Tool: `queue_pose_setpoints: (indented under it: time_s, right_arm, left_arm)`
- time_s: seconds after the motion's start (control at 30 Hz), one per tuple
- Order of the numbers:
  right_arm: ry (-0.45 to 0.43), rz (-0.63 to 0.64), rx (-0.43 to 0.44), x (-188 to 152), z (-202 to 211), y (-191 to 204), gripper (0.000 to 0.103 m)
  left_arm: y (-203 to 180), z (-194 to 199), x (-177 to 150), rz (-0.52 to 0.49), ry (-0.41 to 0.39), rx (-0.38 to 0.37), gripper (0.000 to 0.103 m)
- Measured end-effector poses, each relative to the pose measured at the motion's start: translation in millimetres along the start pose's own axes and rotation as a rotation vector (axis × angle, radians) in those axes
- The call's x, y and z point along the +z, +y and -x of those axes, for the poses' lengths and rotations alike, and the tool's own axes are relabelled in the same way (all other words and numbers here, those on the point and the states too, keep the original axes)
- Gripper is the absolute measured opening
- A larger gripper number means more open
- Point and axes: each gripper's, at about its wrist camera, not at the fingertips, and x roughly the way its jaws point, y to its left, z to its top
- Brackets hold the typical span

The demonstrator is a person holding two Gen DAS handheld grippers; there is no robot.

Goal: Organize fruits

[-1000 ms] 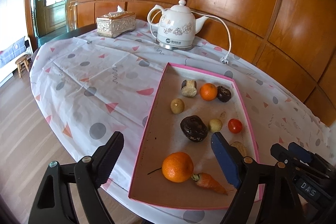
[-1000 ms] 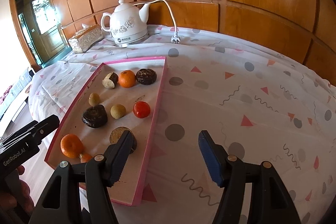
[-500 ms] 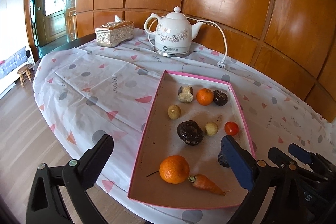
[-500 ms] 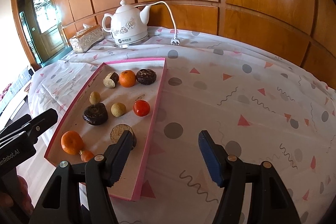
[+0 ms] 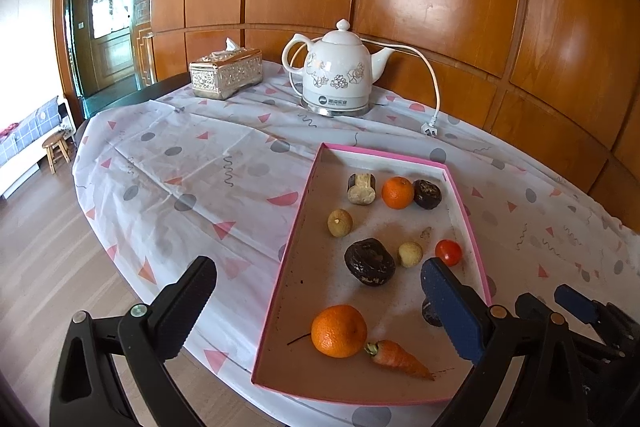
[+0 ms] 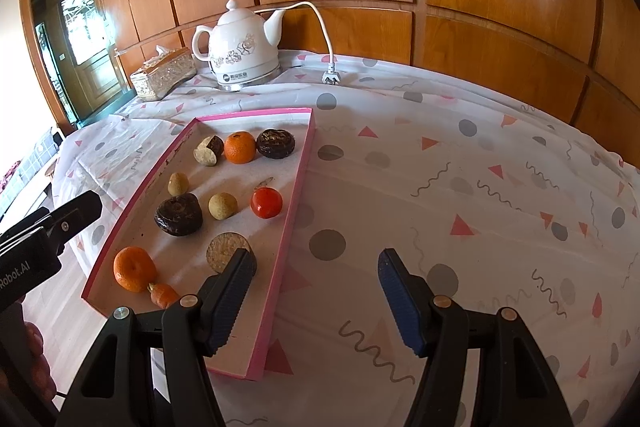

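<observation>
A pink-rimmed tray point(image 5: 301, 227) point(image 6: 298, 195) lies on the patterned tablecloth and holds several fruits. Near its front are a large orange point(image 5: 339, 331) point(image 6: 134, 269) and a small carrot point(image 5: 398, 359) point(image 6: 163, 294). Further in are a dark round fruit point(image 5: 370, 261) point(image 6: 179, 215), a red tomato point(image 5: 448, 252) point(image 6: 266, 202), a small orange point(image 5: 397, 192) point(image 6: 239, 147) and pale fruits. My left gripper point(image 5: 320, 311) is open and empty above the tray's front end. My right gripper point(image 6: 314, 301) is open and empty over the cloth, right of the tray.
A white electric kettle point(image 5: 335, 71) point(image 6: 241, 53) with a loose cord and plug point(image 5: 430, 129) stands at the back. A silver tissue box point(image 5: 226, 73) point(image 6: 163, 74) sits left of it. Wood panelling lines the wall. The table edge drops to the floor at left.
Both grippers have pulled back and risen slightly, the left one more, so the tray and kettle look a little farther away. The fruits have not moved. Both stay open.
</observation>
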Motion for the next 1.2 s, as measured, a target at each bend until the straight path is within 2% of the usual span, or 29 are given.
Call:
queue_pose_setpoints:
  time_s: [0.23,1.2]
  right_arm:
    - [-0.009,0.003,-0.004,-1.5,0.4,0.3,0.066]
    - [-0.008,0.011,-0.008,-2.7,-2.2,2.1,0.066]
  left_arm:
    - [-3.6,-1.8,-0.4,-0.019,-0.006,0.044,0.103]
    - [-6.2,-4.6,-2.7,-0.025,-0.003,0.051,0.103]
